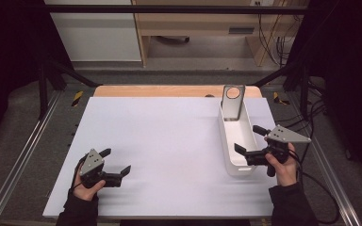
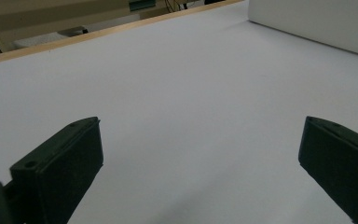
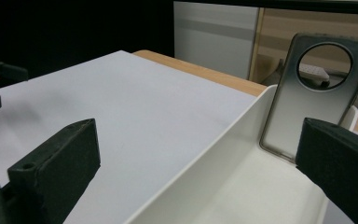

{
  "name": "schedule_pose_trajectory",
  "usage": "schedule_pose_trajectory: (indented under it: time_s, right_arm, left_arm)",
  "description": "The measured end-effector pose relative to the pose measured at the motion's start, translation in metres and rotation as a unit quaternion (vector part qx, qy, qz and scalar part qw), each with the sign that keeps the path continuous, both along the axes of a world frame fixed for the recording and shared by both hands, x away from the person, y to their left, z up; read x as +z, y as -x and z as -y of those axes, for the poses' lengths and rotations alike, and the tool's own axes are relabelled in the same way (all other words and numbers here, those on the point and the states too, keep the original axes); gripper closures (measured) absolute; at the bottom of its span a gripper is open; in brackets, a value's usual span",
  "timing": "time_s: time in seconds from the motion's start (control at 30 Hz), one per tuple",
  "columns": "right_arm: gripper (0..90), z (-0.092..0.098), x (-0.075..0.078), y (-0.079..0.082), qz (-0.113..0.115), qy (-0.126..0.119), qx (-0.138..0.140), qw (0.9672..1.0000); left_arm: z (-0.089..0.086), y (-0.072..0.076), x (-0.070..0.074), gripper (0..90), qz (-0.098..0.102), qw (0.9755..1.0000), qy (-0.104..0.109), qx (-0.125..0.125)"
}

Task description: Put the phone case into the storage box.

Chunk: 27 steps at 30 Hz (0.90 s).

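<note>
right gripper (image 3: 200,158): fingers apart | phone case (image 3: 314,93): upright in white bin (image 3: 223,177)

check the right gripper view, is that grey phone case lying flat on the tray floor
No, the grey phone case stands upright, leaning against the far end wall of the white tray.

Looking down and forward over the worktop (image 1: 169,141) from above; skimming low along each tongs' jaws; sharing the white tray (image 1: 230,141).
</note>
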State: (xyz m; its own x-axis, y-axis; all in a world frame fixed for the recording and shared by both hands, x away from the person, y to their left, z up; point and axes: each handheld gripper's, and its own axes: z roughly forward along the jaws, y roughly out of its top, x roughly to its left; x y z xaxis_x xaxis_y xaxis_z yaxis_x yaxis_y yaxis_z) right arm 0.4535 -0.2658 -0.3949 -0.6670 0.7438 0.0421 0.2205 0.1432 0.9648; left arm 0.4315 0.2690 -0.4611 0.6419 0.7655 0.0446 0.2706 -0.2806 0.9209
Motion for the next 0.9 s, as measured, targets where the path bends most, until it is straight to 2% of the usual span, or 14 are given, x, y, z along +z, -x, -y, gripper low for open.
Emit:
schedule_pose_trajectory:
  time_s: [0.3,0.5,0.67,0.9]
  right_arm:
    - [0.3,0.024,-0.025,0.013,-0.011,-0.006,-0.006,0.9999]
    - [0.3,0.032,-0.030,0.018,-0.007,-0.007,-0.008,0.9999]
    - [0.3,0.037,-0.038,0.023,-0.013,-0.003,-0.013,0.9998]
    - [0.3,0.043,-0.043,0.026,-0.016,-0.007,-0.016,0.9997]
  left_arm:
    - [0.001,0.000,0.000,0.0,0.003,1.0000,0.001,-0.005]
    - [0.002,0.001,0.002,0.0,0.007,0.9999,0.005,-0.008]
    - [0.003,0.001,0.002,0.0,0.007,0.9999,0.005,-0.011]
    - [0.003,0.002,0.003,0.0,0.010,0.9999,0.007,-0.011]
